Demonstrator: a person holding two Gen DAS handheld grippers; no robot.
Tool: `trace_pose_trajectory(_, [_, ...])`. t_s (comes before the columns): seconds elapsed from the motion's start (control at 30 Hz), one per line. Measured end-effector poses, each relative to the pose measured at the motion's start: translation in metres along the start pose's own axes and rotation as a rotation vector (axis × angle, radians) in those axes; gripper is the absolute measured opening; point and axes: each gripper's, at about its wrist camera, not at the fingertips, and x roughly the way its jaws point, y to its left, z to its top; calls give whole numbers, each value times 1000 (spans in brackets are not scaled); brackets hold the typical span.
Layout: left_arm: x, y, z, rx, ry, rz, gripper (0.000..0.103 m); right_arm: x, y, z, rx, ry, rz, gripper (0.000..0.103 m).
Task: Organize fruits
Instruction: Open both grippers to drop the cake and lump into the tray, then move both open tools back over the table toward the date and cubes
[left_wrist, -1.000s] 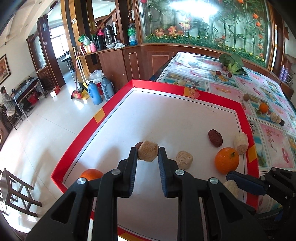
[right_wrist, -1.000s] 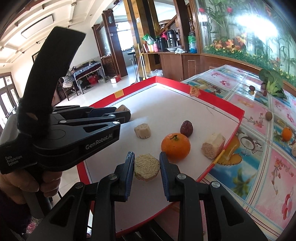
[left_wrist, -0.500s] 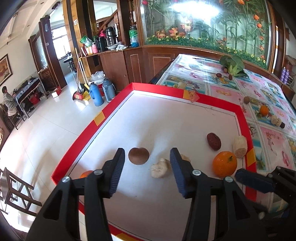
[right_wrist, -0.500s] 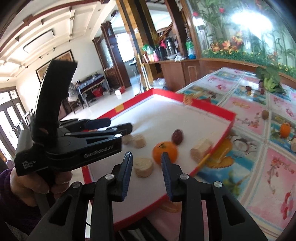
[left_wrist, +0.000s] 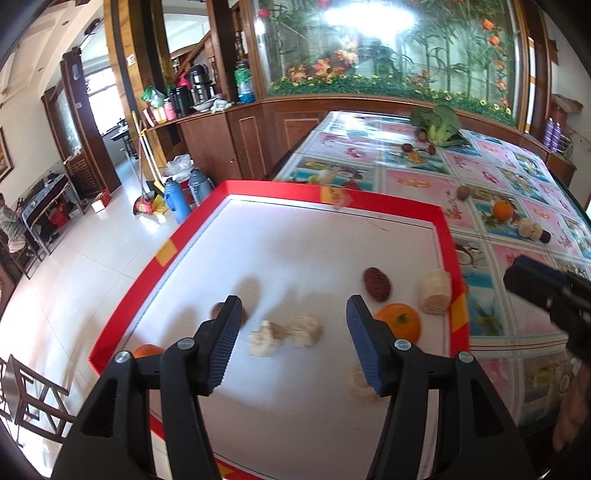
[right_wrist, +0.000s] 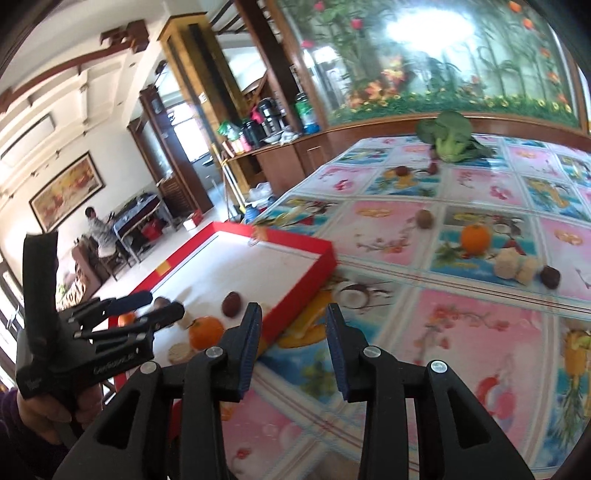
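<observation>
In the left wrist view, the left gripper (left_wrist: 293, 341) is in the lower centre of the frame with its jaws opening and holding nothing; two beige chunks (left_wrist: 282, 336) lie free on the white tray (left_wrist: 295, 243) between the fingers, an orange (left_wrist: 400, 322) is just right of the right finger, and a dark red fruit (left_wrist: 376, 283) and a beige cylinder (left_wrist: 436, 291) are above it. In the right wrist view, the right gripper (right_wrist: 293, 350) is at the lower centre, jaws opening and empty over the flowered tablecloth (right_wrist: 461, 332), the tray's red corner (right_wrist: 314, 266) is above its left finger, and another orange (right_wrist: 475, 239) lies at the right of the frame.
</observation>
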Motion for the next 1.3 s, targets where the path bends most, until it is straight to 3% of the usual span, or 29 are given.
trace_pose_trajectory(0.37, [-8,-41,3,80,-4,-59,61,-22,-60,7,109,11,-59,38])
trace_pose_trajectory(0.63, [-15,-74,10,141,-20,-112,61,-39,-124,17,156,5,-240,38])
trace_pose_trajectory(0.9, [-13,-119,11,226,22,-229,61,-48,-166,19,202,25,-379,38])
trace_pose_trajectory(1.3, [2,-162,21,283,70,-306,61,-20,-174,27,159,136,-381,38])
